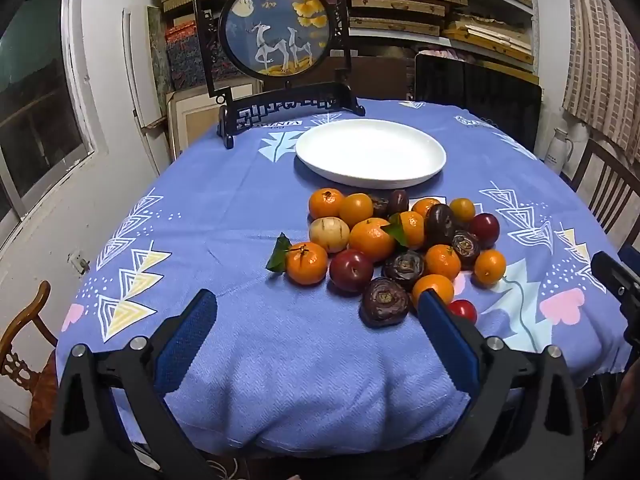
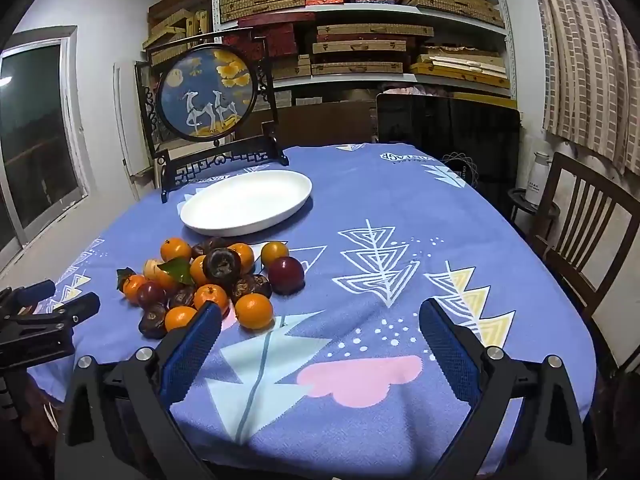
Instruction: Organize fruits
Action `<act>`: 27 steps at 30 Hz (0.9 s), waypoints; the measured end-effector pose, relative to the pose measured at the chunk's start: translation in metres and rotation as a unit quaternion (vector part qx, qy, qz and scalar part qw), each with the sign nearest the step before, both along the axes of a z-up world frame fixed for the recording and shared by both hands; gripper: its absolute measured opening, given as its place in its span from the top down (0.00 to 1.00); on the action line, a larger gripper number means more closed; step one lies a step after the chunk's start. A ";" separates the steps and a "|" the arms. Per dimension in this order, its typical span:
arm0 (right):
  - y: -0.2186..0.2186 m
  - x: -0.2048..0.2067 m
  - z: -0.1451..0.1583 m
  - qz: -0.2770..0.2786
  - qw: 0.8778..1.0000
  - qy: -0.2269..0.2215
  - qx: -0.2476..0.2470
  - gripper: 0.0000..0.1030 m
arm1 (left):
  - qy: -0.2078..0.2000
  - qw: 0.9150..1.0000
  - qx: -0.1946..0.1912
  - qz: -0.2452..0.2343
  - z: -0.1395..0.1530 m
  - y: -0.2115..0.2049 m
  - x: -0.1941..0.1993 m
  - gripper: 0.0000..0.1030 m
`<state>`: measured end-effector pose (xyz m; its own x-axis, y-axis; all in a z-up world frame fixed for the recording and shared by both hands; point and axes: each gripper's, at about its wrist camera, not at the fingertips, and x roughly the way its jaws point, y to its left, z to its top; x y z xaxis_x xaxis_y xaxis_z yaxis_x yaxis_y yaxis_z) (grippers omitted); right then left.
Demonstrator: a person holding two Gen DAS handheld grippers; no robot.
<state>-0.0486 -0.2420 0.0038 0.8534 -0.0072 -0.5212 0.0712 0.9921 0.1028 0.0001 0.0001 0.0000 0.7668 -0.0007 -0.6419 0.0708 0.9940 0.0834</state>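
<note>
A heap of fruit lies on the blue tablecloth (image 1: 240,240): several orange tangerines (image 1: 306,263), dark red plums (image 1: 351,270), wrinkled dark purple fruits (image 1: 385,307) and one pale fruit (image 1: 329,234). An empty white oval plate (image 1: 371,152) stands just behind the heap. My left gripper (image 1: 318,308) is open and empty, in front of the heap's near left side. In the right wrist view the heap (image 2: 216,284) and plate (image 2: 246,202) are to the left. My right gripper (image 2: 320,320) is open and empty over bare cloth, right of the heap.
A dark framed round deer picture (image 1: 276,28) stands at the table's far edge behind the plate. Wooden chairs (image 2: 588,224) stand to the right and one (image 1: 24,332) to the left. Shelves with boxes line the back wall. The other gripper (image 1: 618,280) shows at the right edge.
</note>
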 end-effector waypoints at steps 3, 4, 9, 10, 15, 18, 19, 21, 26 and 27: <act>-0.004 0.002 0.000 -0.002 1.000 0.004 0.006 0.04 | 0.004 1.000 -0.010 0.000 0.000 0.001 0.000 0.05; -0.004 0.003 -0.001 -0.001 1.000 0.004 0.005 0.04 | 0.005 1.000 -0.010 0.000 0.001 0.002 0.000 0.04; -0.001 0.007 -0.003 0.000 1.000 0.008 0.003 0.04 | 0.006 1.000 -0.007 0.000 -0.002 0.005 0.003 0.05; -0.002 0.007 -0.004 0.000 1.000 0.009 0.003 0.04 | 0.006 1.000 -0.005 0.000 -0.002 0.004 0.003 0.05; -0.005 0.004 -0.004 0.002 1.000 0.010 0.002 0.04 | 0.000 1.000 -0.003 0.001 -0.005 0.002 0.003 0.05; -0.003 0.005 -0.005 0.008 1.000 0.013 0.002 0.04 | 0.004 1.000 -0.007 -0.003 -0.007 0.000 0.004 0.05; -0.002 0.006 -0.006 0.011 1.000 0.014 0.001 0.04 | 0.005 1.000 -0.006 -0.005 -0.007 0.000 0.004 0.05; 0.000 0.006 -0.006 0.017 1.000 0.017 0.000 0.04 | 0.004 1.000 -0.004 -0.007 -0.008 -0.002 0.004 0.05; 0.000 0.005 -0.005 0.017 1.000 0.014 0.000 0.04 | 0.007 1.000 -0.005 -0.010 -0.008 -0.002 0.004 0.05; 0.000 0.005 -0.005 0.017 1.000 0.015 -0.001 0.04 | 0.007 1.000 -0.005 -0.011 -0.008 -0.003 0.004 0.05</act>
